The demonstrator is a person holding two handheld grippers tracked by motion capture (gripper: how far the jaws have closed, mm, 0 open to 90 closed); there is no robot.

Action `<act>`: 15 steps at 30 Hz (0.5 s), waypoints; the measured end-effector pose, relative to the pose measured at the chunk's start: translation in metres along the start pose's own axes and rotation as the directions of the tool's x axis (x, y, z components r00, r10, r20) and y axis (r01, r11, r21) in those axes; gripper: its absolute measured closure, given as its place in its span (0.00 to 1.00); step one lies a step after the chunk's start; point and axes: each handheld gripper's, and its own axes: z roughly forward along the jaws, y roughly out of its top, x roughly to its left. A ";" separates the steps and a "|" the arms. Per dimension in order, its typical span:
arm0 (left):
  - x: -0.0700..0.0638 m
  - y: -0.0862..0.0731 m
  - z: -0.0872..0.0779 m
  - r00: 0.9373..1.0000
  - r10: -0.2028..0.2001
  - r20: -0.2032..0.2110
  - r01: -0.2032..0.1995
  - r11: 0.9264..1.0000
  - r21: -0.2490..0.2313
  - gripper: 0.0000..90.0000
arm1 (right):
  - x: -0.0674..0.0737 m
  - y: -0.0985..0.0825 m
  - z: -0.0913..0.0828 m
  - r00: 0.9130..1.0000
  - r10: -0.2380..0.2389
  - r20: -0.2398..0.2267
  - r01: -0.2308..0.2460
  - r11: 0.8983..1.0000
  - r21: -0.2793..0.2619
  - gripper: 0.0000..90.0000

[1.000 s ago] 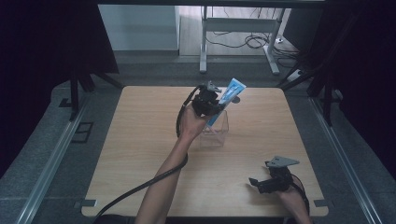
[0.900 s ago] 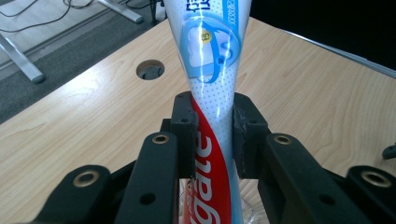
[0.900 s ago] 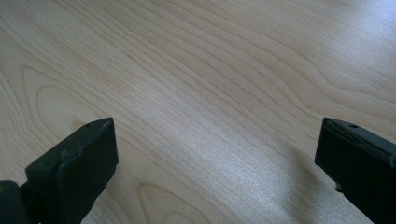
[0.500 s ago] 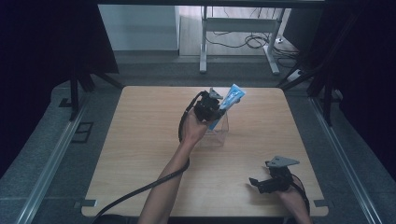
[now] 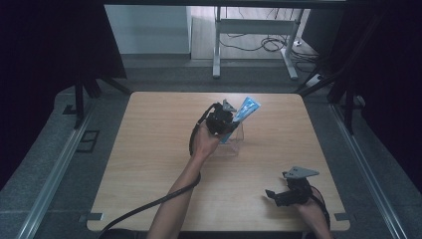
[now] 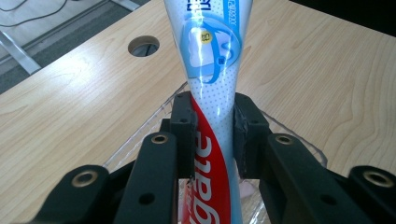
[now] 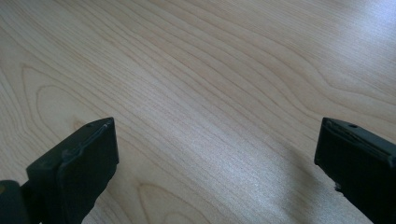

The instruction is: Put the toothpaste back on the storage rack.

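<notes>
- One toothpaste tube point(image 6: 210, 107). It is white, blue and red.
- One clear plastic box point(image 5: 234, 142).
- One wooden table point(image 5: 149, 164).
- One round hole point(image 6: 143, 45) in the table top.
- Two grippers: the left gripper point(image 6: 212, 123) and the right gripper point(image 7: 215, 168).
- Two black jaws on each gripper, so four jaws.
- Two grey three-cornered plates, one on top of each gripper.
- Two arms of one person, one on each side.
- One black cable point(image 5: 144, 211) going down off the near edge of the table.
- One metal desk frame point(image 5: 254, 45) on the floor behind the table.
</notes>
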 end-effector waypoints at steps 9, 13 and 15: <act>0.000 -0.005 -0.002 1.000 -0.001 -0.001 0.001 1.000 0.014 0.81 | 0.001 0.000 0.000 1.000 -0.005 0.003 0.005 1.000 0.003 0.00; -0.002 -0.005 -0.003 1.000 0.007 -0.005 -0.007 1.000 0.017 0.80 | 0.000 0.000 0.001 1.000 -0.006 0.003 0.006 1.000 0.005 0.00; -0.002 -0.005 -0.003 1.000 0.013 -0.008 -0.012 1.000 0.022 0.80 | 0.001 0.000 0.001 1.000 -0.006 0.003 0.006 1.000 0.007 0.00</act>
